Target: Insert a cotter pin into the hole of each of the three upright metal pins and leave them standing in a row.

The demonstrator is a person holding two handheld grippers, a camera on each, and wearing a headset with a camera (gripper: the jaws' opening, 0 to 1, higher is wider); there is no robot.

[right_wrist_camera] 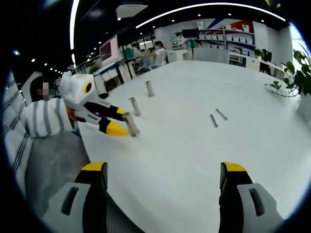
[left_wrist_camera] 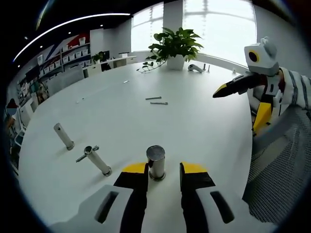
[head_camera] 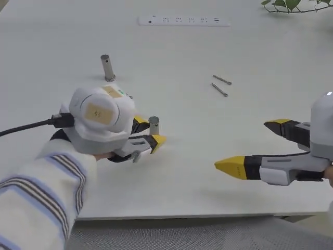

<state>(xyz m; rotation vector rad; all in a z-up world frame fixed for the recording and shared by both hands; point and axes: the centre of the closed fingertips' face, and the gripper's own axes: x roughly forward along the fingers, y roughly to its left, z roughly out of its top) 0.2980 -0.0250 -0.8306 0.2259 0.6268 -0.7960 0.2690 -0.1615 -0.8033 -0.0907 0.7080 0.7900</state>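
**Head view.** The left gripper (head_camera: 150,130) has its fingers set narrow about the nearest pin (head_camera: 154,123). The far pin (head_camera: 107,67) stands upright, well apart, on the white surface (head_camera: 177,177). Two loose cotter pins (head_camera: 221,79) lie near each other, off to the right. The right gripper (head_camera: 255,145) hovers with its fingers wide and empty. A tan sticker (head_camera: 100,112) on the left gripper is too blurred to read, and the power strip (head_camera: 183,21) shows no legible marking.

**Left gripper view.** The nearest pin (left_wrist_camera: 156,162) stands between the yellow-tipped fingers (left_wrist_camera: 135,170). A gap shows on one side, so it appears unclamped. The middle pin (left_wrist_camera: 98,161) already carries an inserted cotter pin (left_wrist_camera: 86,153).

**Right gripper view.** The three pins stand in a row beside the left gripper (right_wrist_camera: 114,121).

**Handling (judged).** The pins are stiff, smooth and easily tipped, so they are best held on the shank below the hole. The cotter pins (right_wrist_camera: 214,120) are light, thin and lie flat, so they are best taken at the looped head.
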